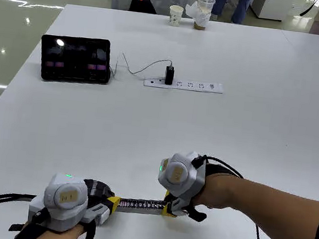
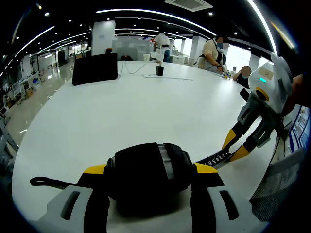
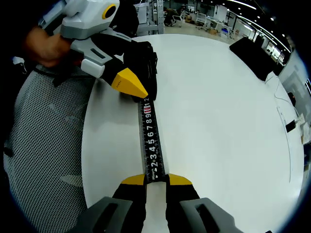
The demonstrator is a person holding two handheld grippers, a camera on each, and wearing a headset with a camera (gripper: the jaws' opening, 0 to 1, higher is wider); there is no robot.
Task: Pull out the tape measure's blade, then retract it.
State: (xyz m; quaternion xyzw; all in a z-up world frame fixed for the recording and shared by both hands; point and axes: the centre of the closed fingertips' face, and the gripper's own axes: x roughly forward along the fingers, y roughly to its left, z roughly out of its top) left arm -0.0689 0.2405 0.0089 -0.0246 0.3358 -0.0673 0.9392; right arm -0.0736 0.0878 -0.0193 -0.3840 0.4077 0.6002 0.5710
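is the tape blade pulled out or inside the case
Out, partly: the blade runs from the case in the left hand-held gripper to the right hand-held gripper, shut on its tip, numbers showing.

White table (image 1: 249, 141), tablet (image 1: 75, 59) far left, power strip (image 1: 183, 85) mid-table, paper cup (image 1: 175, 15) and plastic cup (image 1: 203, 12) far edge, tape measure (image 2: 146, 167) nearest me.

We read the black numbers 2 to 9 on the tape blade (image 3: 150, 138), lower centre, right gripper view.

The tape measure (image 2: 146, 170) has a matt, rubbery black case, its blade (image 3: 150, 141) looks smooth, and the white table (image 1: 203, 136) satin-smooth.
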